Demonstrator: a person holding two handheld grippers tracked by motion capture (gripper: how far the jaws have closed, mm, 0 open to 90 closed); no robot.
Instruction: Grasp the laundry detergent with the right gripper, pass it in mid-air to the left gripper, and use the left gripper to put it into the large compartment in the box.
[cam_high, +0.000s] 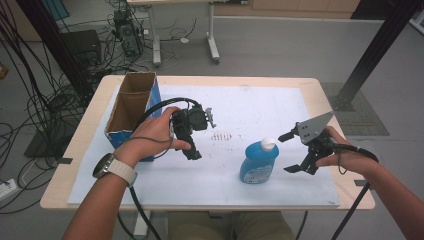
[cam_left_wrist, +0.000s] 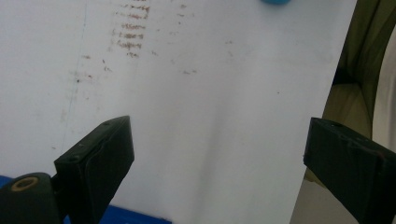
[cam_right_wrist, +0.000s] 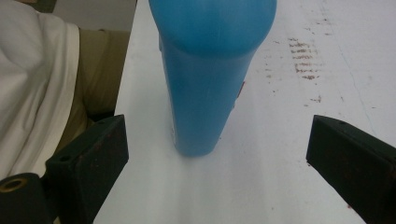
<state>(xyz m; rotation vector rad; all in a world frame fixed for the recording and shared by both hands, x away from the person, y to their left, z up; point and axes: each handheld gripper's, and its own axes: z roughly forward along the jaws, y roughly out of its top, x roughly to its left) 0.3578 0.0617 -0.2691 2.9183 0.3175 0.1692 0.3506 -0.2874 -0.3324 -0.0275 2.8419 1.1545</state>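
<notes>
A blue bottle with a white cap stands upright on the white mat, right of centre. My right gripper sits level just to its right, jaws wide open and aimed at it. In the right gripper view the bottle rises a little ahead of the open gripper, not between the jaws. My left gripper is held left of centre and points down at the mat. In the left gripper view that gripper is open over bare mat, and a sliver of the bottle shows at the top edge.
An open cardboard box with blue outer sides stands at the mat's left, close behind my left hand. Brown smudges mark the mat between the grippers. The wooden table's edge frames the mat. Cables and desk legs lie on the floor beyond.
</notes>
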